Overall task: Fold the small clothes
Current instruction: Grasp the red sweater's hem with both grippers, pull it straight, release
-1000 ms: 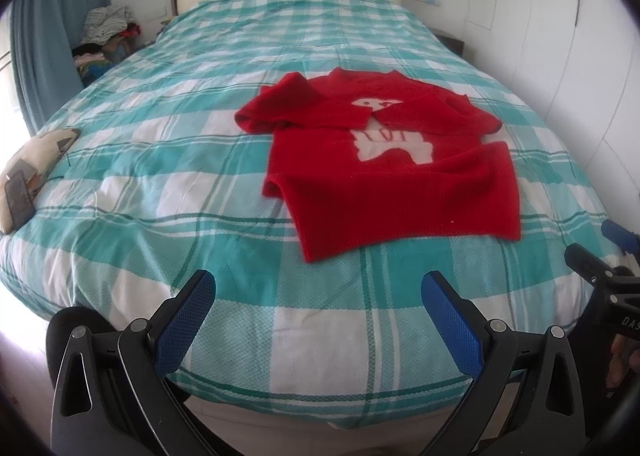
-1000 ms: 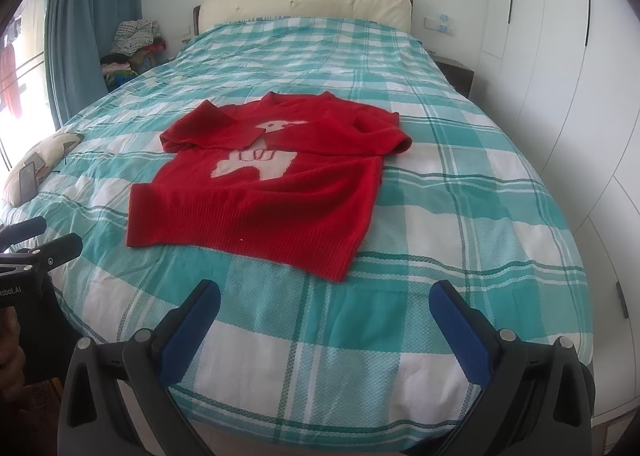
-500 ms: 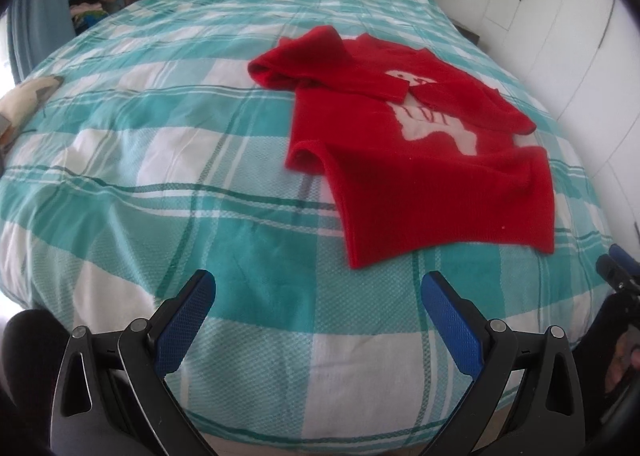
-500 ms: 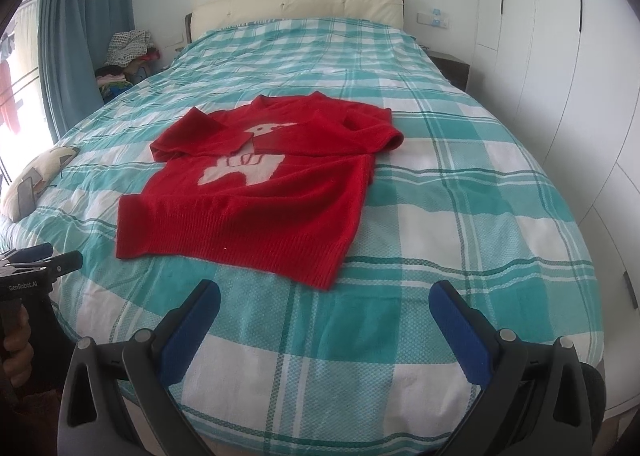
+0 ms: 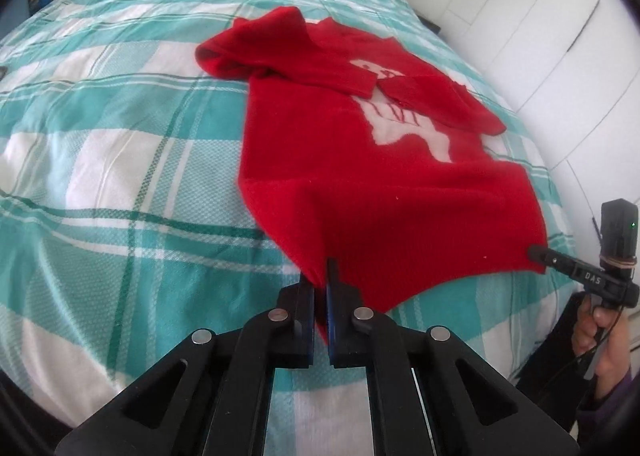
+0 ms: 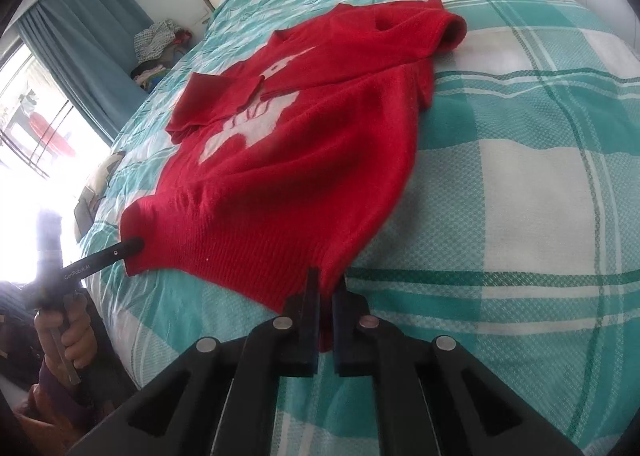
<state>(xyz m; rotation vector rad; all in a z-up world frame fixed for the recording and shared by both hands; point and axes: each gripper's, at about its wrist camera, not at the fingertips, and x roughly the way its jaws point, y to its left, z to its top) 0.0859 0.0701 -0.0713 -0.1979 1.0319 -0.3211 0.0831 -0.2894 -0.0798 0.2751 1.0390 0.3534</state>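
Observation:
A small red sweater [image 5: 360, 175] with a white animal design lies on the checked bed, both sleeves folded across its chest. My left gripper [image 5: 320, 280] is shut on the sweater's near left hem corner. My right gripper [image 6: 328, 284] is shut on the near right hem corner of the sweater [image 6: 300, 159]. The right gripper also shows at the far right of the left wrist view [image 5: 538, 254], and the left gripper at the left of the right wrist view [image 6: 134, 244]. The hem is lifted slightly at both corners.
The bed [image 5: 120, 135] has a teal and white checked cover [image 6: 520, 175]. White wardrobe doors [image 5: 560, 15] stand to the right. A curtain [image 6: 80, 43], a window and a pile of clothes [image 6: 156, 39] are at the left. A cushion [image 6: 100, 175] lies at the bed's left edge.
Both grippers moved forward to the sweater's hem and went from wide open to shut on its two near corners.

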